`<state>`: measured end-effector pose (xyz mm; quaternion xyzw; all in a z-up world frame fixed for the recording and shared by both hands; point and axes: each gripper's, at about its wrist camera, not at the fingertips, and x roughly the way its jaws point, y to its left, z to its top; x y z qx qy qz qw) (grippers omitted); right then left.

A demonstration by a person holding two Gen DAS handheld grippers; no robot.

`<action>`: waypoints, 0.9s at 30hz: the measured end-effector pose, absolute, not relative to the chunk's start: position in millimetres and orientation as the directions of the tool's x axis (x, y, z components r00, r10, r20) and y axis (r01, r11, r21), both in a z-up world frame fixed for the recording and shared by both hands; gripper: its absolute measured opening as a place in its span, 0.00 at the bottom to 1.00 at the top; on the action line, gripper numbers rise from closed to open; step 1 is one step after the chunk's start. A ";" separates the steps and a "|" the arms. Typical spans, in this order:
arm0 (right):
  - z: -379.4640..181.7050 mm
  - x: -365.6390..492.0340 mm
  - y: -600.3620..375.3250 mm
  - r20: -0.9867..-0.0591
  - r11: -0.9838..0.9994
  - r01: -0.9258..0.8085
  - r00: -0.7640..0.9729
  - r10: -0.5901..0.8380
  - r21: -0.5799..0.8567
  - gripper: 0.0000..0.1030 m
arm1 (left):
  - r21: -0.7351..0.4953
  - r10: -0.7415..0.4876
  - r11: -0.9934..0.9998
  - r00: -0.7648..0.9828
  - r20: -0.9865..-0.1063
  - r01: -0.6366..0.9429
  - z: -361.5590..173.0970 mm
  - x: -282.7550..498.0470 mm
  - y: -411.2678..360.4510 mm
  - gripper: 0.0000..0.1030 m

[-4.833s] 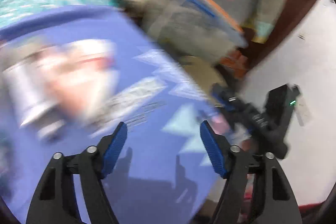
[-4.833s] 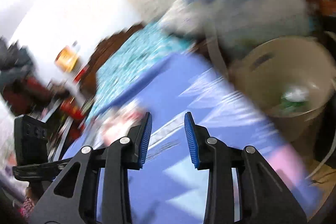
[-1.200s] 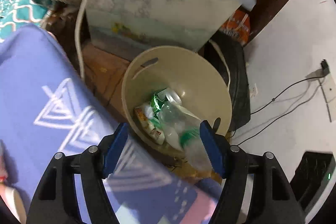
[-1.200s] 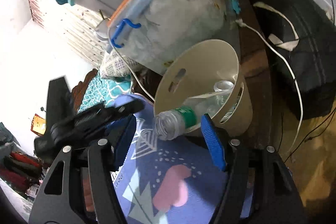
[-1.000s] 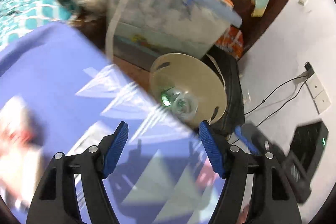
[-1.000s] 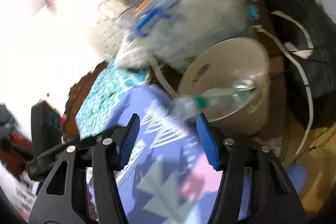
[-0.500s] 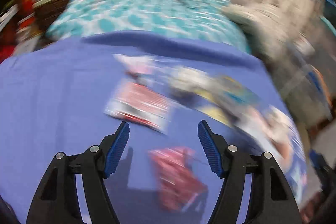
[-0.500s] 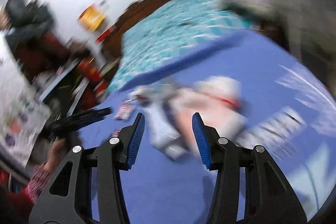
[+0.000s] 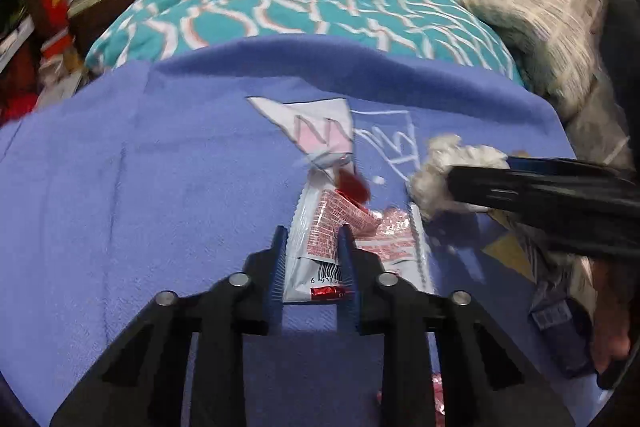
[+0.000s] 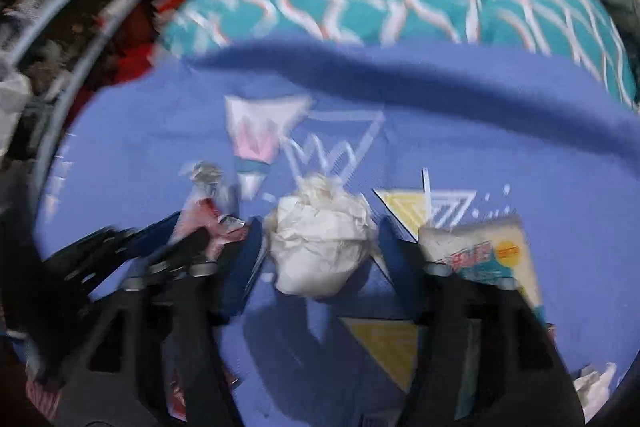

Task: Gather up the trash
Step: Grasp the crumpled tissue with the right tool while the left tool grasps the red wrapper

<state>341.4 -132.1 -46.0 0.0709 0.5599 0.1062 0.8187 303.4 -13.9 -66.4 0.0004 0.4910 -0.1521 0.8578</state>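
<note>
Since earlier: both claws have swung away from the beige bin and are back over the blue blanket point(image 9: 160, 187) on the bed, each lined up on a fresh piece of trash.
Left claw point(image 9: 312, 251): narrowed around the red-and-white wrapper point(image 9: 320, 239), blue pads at its two edges; whether they are truly biting it I cannot tell.
Right claw point(image 10: 320, 247): spread wide, straddling the crumpled white paper ball point(image 10: 320, 243), pads just beside it and not pressing.
Other trash: a flat snack packet point(image 10: 484, 255) lies just right of the ball, more wrappers near the left claw.
Doing it well: squeeze the right claw gently across the ball's middle so the soft paper compresses rather than slips out.
Wrapper care: the thin film probably buckles; pinch it low and lift slowly.
Risk: snagging a blanket fold with either lift.
</note>
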 end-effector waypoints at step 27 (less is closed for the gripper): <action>-20.3 -59.8 -248.1 -0.666 0.974 0.074 0.740 0.090 0.214 0.41 | -0.359 -0.605 0.708 0.261 -0.752 0.609 -20.1 58.5 -93.5 0.06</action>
